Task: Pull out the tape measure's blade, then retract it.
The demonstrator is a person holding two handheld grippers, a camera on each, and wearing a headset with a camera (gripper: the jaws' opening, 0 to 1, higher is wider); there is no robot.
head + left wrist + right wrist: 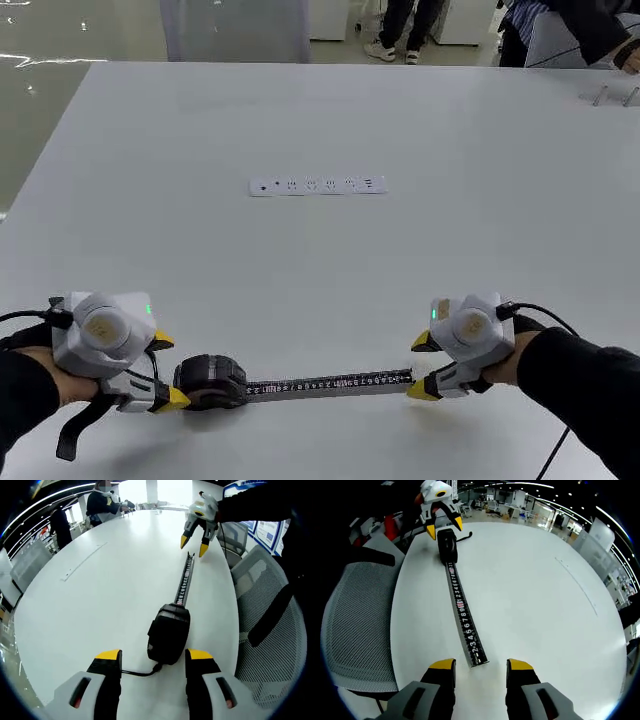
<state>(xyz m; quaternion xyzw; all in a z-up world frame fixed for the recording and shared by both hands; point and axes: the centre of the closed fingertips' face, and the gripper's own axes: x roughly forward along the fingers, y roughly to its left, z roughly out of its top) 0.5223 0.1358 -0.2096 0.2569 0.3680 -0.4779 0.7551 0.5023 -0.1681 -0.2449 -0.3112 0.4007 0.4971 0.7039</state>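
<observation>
The black tape measure case [210, 381] lies near the table's front edge, its blade [330, 383] drawn out to the right and flat on the table. My left gripper [168, 370] is open right behind the case [169, 632], whose rear end sits just between the yellow fingertips [108, 655] with a gap on each side. A thin black strap [142, 672] trails from the case. My right gripper [419, 366] is open at the blade's hook end [479, 662], which lies just ahead of its fingertips [520, 665] and is not gripped. The blade [460, 605] runs back to the case [447, 544].
A white power strip [317, 185] lies mid-table. The white table [320, 270] stretches far ahead. A grey mesh chair [265, 630] stands at the near edge. People stand beyond the far edge, and small metal pieces [615, 95] lie at the far right.
</observation>
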